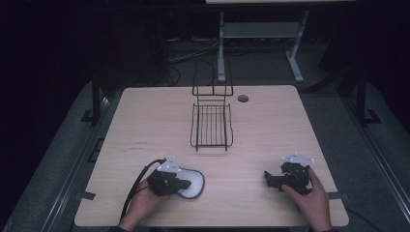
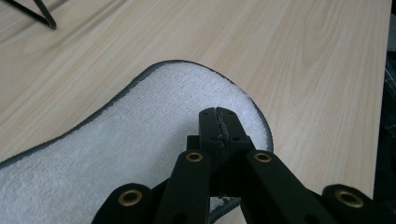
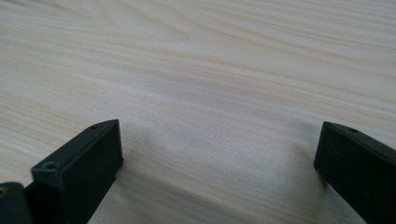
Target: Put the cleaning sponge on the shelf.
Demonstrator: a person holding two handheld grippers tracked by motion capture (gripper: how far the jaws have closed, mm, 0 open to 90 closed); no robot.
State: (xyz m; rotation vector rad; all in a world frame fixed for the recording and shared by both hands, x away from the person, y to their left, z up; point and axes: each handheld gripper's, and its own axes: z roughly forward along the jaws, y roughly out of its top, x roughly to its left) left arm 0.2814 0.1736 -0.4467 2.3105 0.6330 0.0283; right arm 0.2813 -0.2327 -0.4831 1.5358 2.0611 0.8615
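The left gripper point(image 1: 186, 184) sits low at the near left of the table point(image 1: 270, 125), its jaws clenched together with no gap, right over the white cloth point(image 1: 193, 182), a terry pad with a dark edging. In the left gripper view the closed tips point(image 2: 218, 122) lie on the cloth point(image 2: 140, 135) just short of its rounded far end; whether any fabric is pinched between them cannot be told. To do this step well, I judge the tips should open, press down at the hem beside them and close on a real fold (a flat pad slips out of a shallow bite), then lift slowly to check that it follows. The right gripper point(image 1: 269, 178) rests well apart to the right, released, its two jaws spread wide over bare wood point(image 3: 215, 93) with nothing between them. Beyond both, toward the table's far middle, stands a black wire rack point(image 1: 211, 126), empty. Count: one cloth, one rack, two grippers.
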